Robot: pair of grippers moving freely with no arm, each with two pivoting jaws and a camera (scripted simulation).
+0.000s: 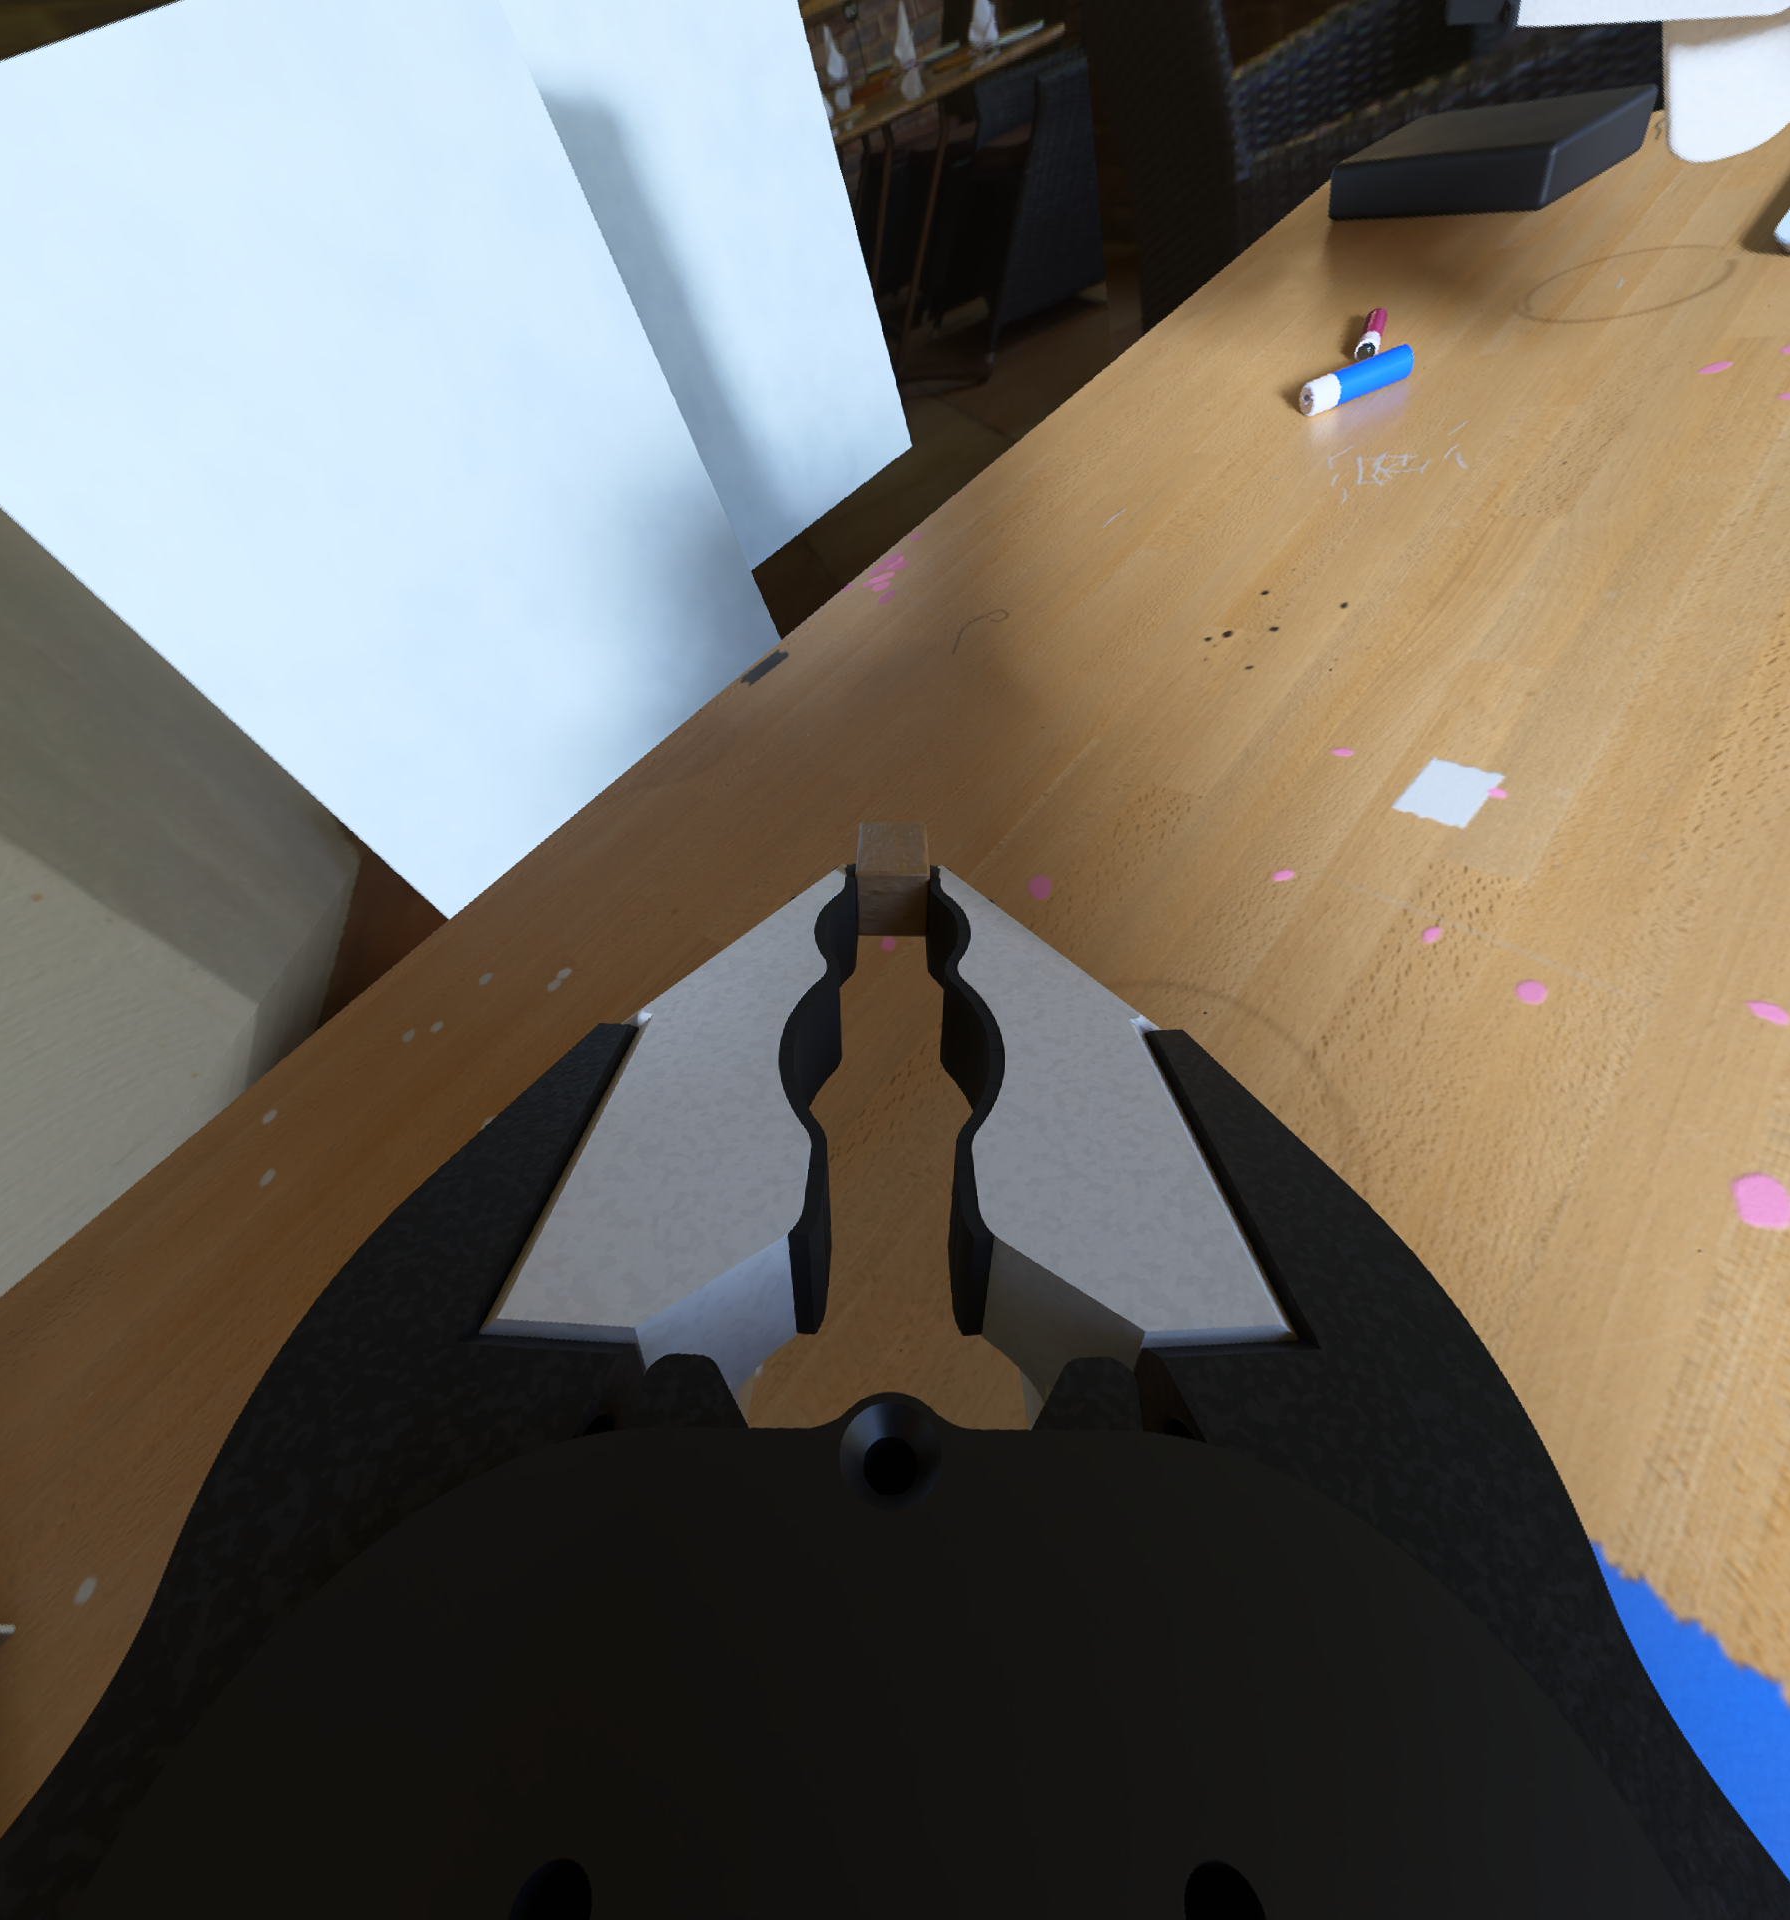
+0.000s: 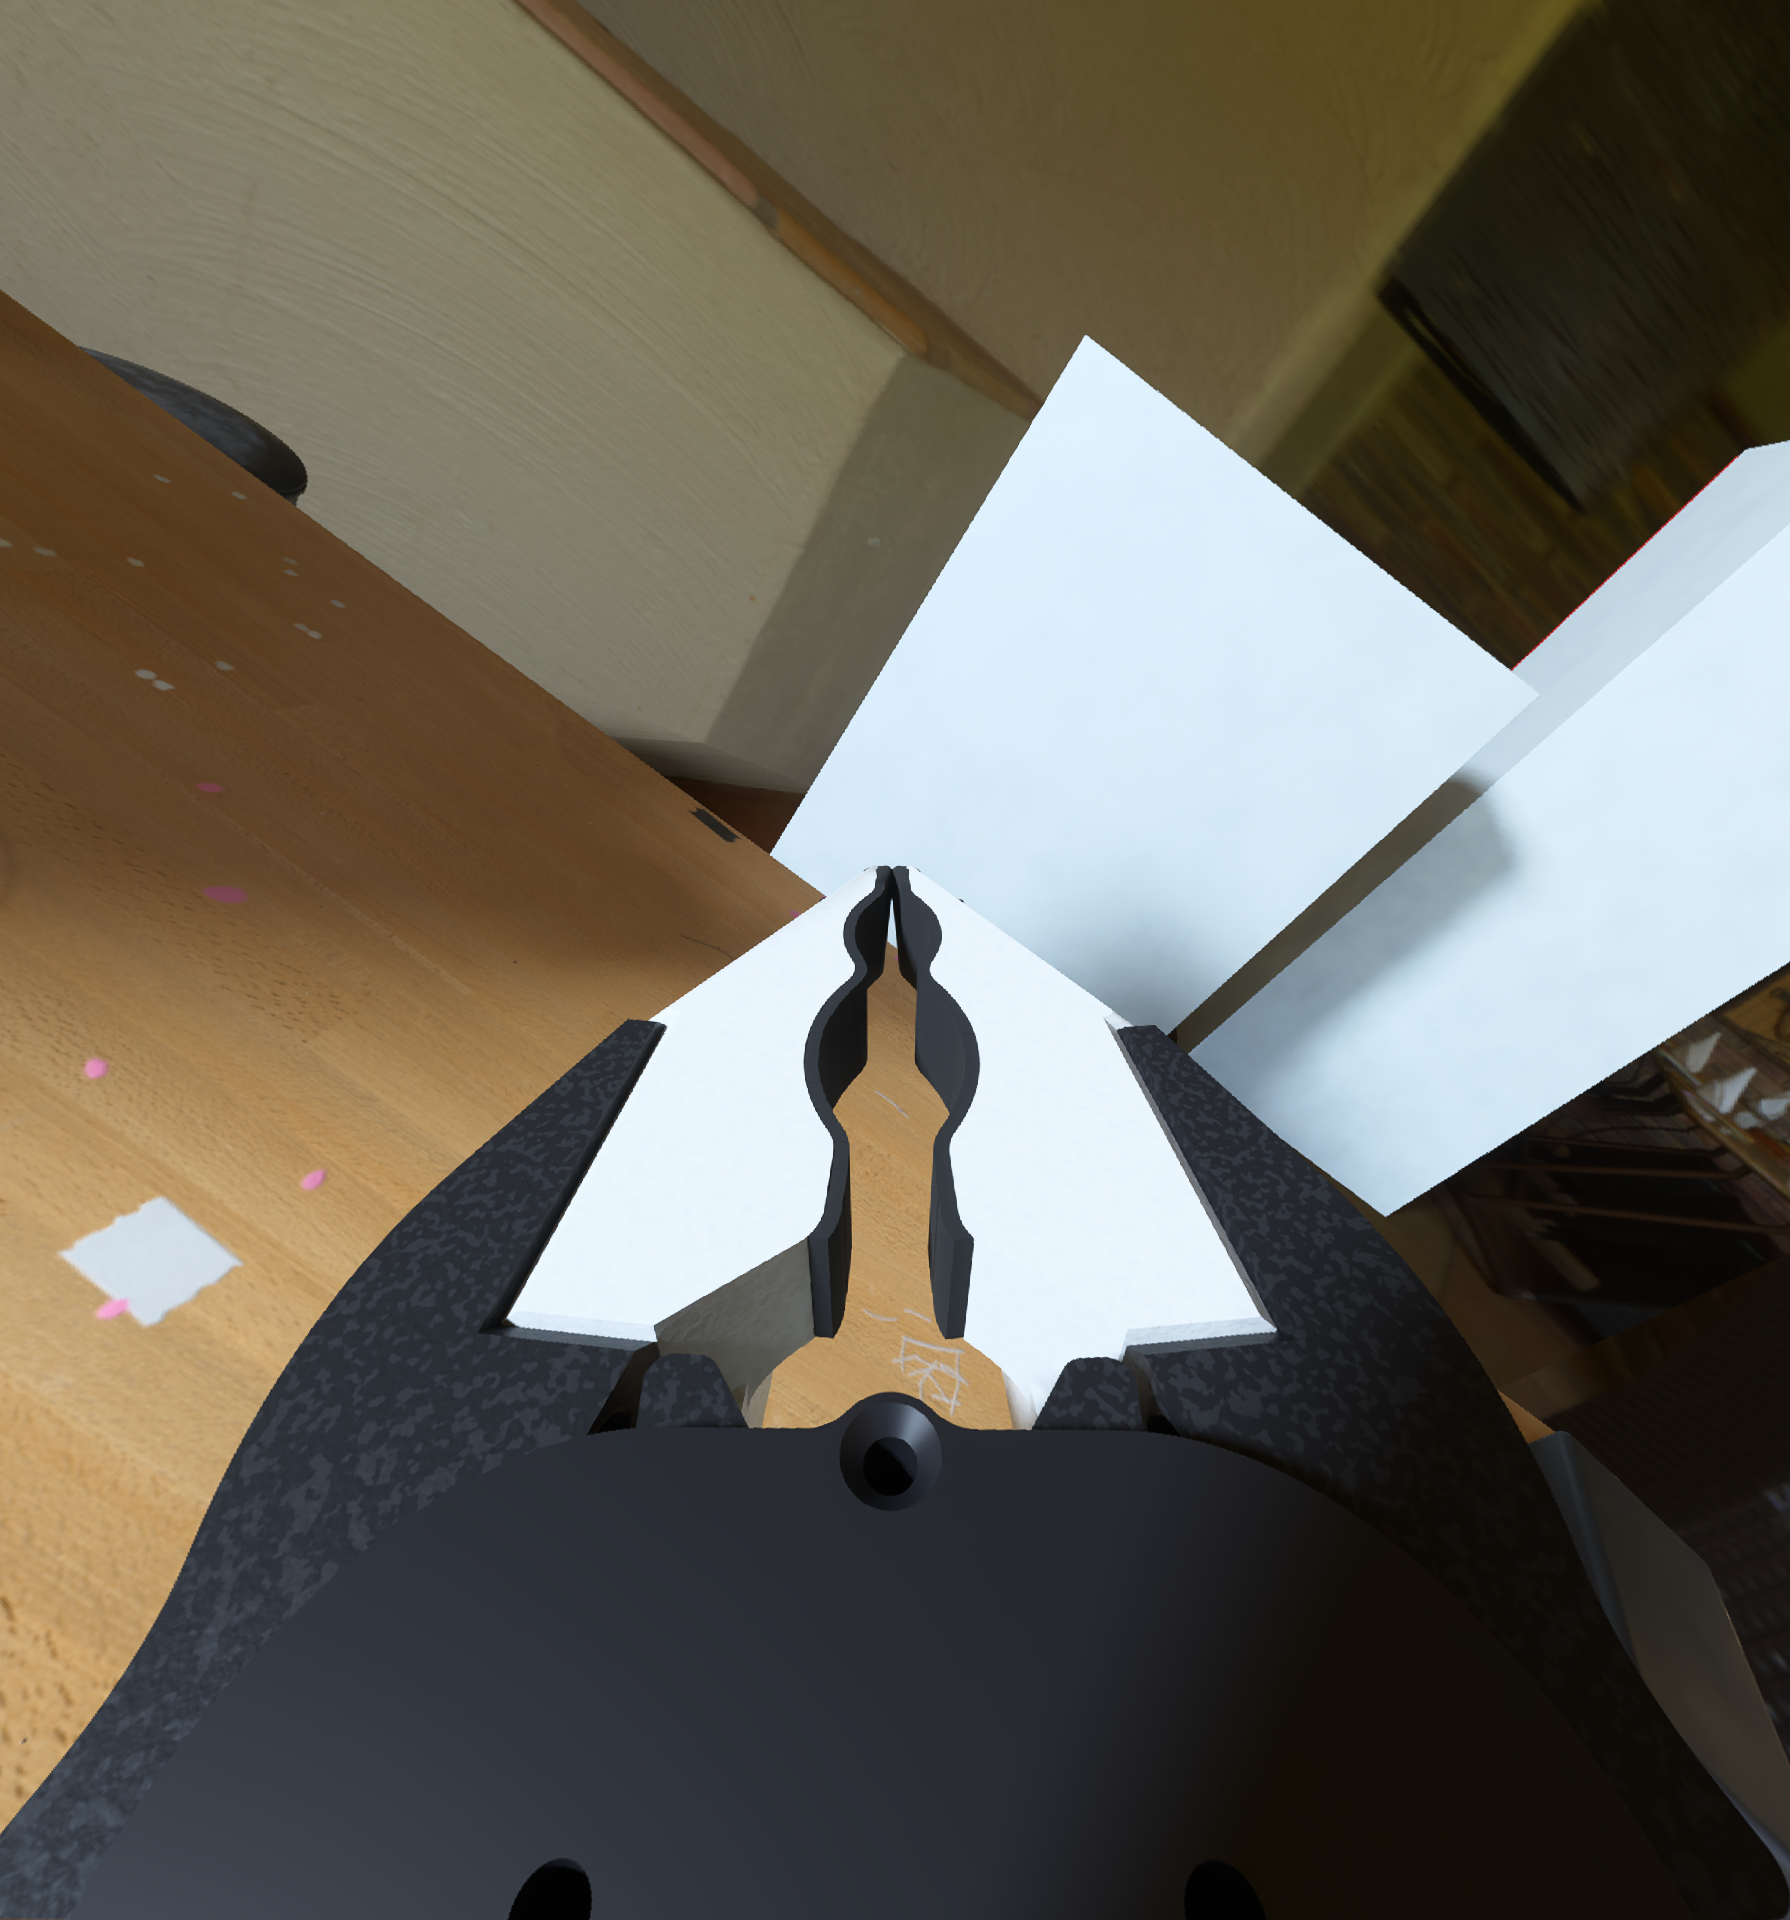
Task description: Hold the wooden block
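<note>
Left gripper [image 1: 892,902] is clamped on the wooden block [image 1: 892,879] at its fingertips, twelve o'clock, above the counter [image 1: 1390,831]; right gripper [image 2: 891,883] has fingertips together, empty.

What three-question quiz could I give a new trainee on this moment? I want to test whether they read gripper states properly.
1. True or false: the wooden block sits clamped between the left gripper fingertips.
2. What is the right gripper holding?
A. a marker
B. nothing
C. the block
3. Fill in: on the wooden table, far from the block, a blue marker lies beside a smaller ____ one.

Key:
1. True.
2. B: its fingertips meet with nothing between them.
3. Magenta.
</note>
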